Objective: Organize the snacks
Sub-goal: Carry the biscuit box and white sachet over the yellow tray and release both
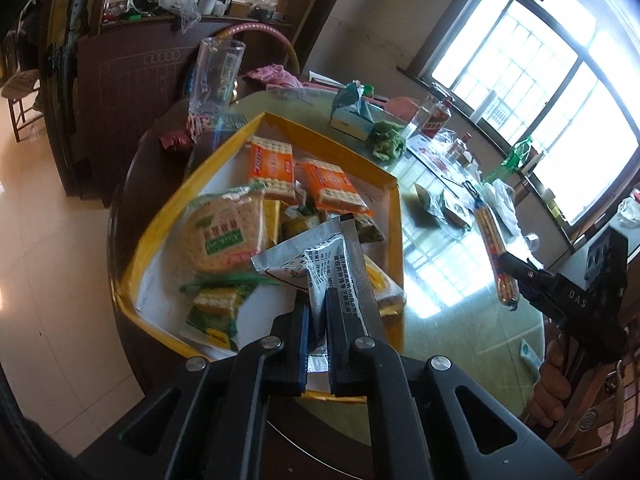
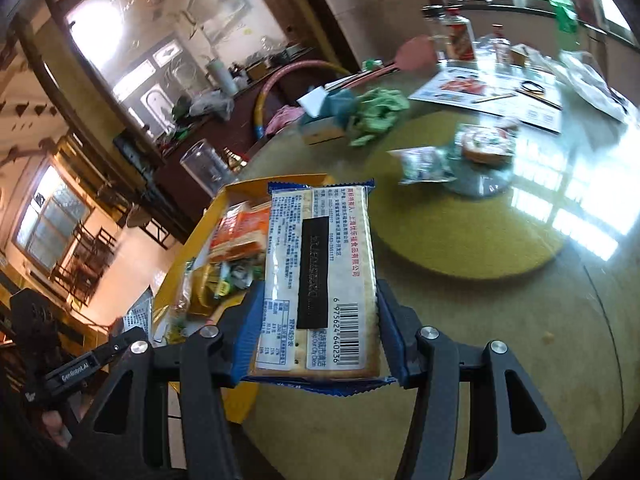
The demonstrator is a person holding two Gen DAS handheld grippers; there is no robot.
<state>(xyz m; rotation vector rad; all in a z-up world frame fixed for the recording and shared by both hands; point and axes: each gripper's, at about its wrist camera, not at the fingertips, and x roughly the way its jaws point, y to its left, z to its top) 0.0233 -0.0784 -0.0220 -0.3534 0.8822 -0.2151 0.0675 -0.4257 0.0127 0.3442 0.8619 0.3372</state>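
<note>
My left gripper (image 1: 318, 300) is shut on a silver foil sachet (image 1: 320, 264) with black print, held over the yellow-rimmed box (image 1: 168, 208). The box holds two orange cracker packs (image 1: 272, 166), a green-labelled cracker pack (image 1: 224, 236) and several small green and yellow snacks. My right gripper (image 2: 320, 312) is shut on a blue-edged cracker pack (image 2: 320, 280), barcode side up, beside the box (image 2: 188, 248). In the left wrist view the right gripper (image 1: 508, 264) shows at the right with the pack (image 1: 496, 256) seen edge-on.
A round glass-topped table (image 2: 520, 280) bears two loose snack packs (image 2: 484, 144), a green cloth (image 2: 376, 114), a tissue box (image 1: 352, 120), bottles (image 2: 456, 36) and a leaflet (image 2: 492, 96). A clear plastic cup (image 1: 216, 76) stands behind the box. A cabinet (image 1: 132, 92) stands beyond.
</note>
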